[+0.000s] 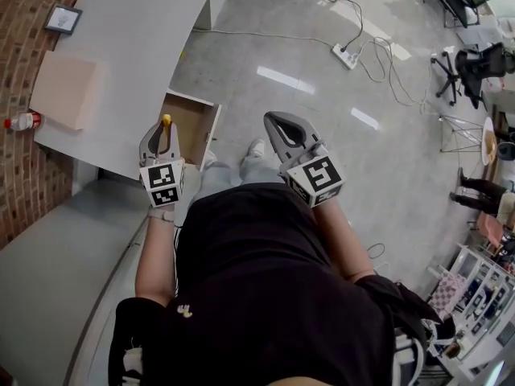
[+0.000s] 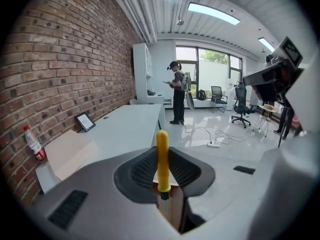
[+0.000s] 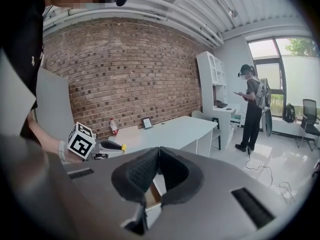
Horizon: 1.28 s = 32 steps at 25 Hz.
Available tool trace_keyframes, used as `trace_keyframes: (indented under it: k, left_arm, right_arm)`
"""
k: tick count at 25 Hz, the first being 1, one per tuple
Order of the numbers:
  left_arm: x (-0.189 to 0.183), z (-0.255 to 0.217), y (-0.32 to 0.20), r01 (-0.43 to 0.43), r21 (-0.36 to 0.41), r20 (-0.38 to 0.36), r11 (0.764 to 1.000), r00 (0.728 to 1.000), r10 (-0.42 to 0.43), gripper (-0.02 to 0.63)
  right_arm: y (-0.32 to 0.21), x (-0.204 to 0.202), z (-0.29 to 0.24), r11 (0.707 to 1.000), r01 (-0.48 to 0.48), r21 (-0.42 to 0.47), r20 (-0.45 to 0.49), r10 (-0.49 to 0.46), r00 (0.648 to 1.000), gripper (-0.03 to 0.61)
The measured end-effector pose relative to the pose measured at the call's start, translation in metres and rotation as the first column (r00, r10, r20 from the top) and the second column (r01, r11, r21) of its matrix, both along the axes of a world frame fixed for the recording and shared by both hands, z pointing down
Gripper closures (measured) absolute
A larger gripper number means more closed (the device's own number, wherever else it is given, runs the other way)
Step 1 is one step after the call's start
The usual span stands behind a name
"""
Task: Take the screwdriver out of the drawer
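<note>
My left gripper (image 1: pixel 164 133) is shut on a yellow-handled screwdriver (image 1: pixel 166 121), held up above the open drawer (image 1: pixel 191 125) under the white desk (image 1: pixel 121 47). In the left gripper view the yellow screwdriver (image 2: pixel 162 159) stands upright between the pads (image 2: pixel 145 171), its metal shaft pointing down toward me. My right gripper (image 1: pixel 282 127) hangs shut and empty to the right of the drawer, over the floor. The right gripper view shows my right gripper's tips (image 3: pixel 156 154) meeting, with the left gripper (image 3: pixel 107 148) and the screwdriver's yellow tip (image 3: pixel 123 147) off to the left.
A cardboard box (image 1: pixel 64 91) and a red-capped bottle (image 1: pixel 22 121) sit on the desk by the brick wall, with a small picture frame (image 1: pixel 63 18) further along. A power strip (image 1: pixel 347 55) with cables lies on the floor. A person (image 2: pixel 177 91) stands far off; office chairs (image 2: pixel 241 104) beyond.
</note>
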<state>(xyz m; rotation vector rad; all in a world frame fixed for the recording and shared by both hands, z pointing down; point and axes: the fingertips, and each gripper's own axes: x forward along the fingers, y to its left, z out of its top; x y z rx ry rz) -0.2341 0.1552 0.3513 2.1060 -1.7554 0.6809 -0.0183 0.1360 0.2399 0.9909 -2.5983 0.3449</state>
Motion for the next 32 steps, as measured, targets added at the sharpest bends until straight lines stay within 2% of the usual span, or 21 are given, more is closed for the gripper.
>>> trace_keyframes:
  k: [5, 11, 17, 27, 32]
  left_arm:
    - [0.008, -0.054, 0.000, 0.010, 0.086, -0.043, 0.996, 0.999, -0.007, 0.541]
    - [0.014, -0.110, -0.003, 0.017, 0.171, -0.056, 0.985, 0.998, -0.007, 0.541]
    - [0.012, -0.165, -0.004, 0.035, 0.268, -0.074, 0.963, 0.997, -0.015, 0.541]
    - [0.004, -0.220, 0.007, 0.076, 0.361, -0.095, 0.930, 0.994, -0.045, 0.541]
    - [0.002, -0.225, 0.020, 0.093, 0.369, -0.085, 0.925, 0.994, -0.066, 0.541]
  right_arm:
    - [-0.010, -0.002, -0.019, 1.000, 0.014, 0.023, 0.036, -0.015, 0.999, 0.566]
    - [-0.022, -0.012, -0.041, 0.996, 0.058, 0.067, 0.060, -0.063, 0.996, 0.566]
    - [-0.033, -0.029, -0.062, 0.989, 0.108, 0.105, 0.086, -0.117, 0.989, 0.566]
    - [-0.030, -0.053, -0.091, 0.971, 0.185, 0.150, 0.124, -0.204, 0.971, 0.566]
    - [-0.022, -0.059, -0.103, 0.963, 0.210, 0.169, 0.133, -0.234, 0.963, 0.566]
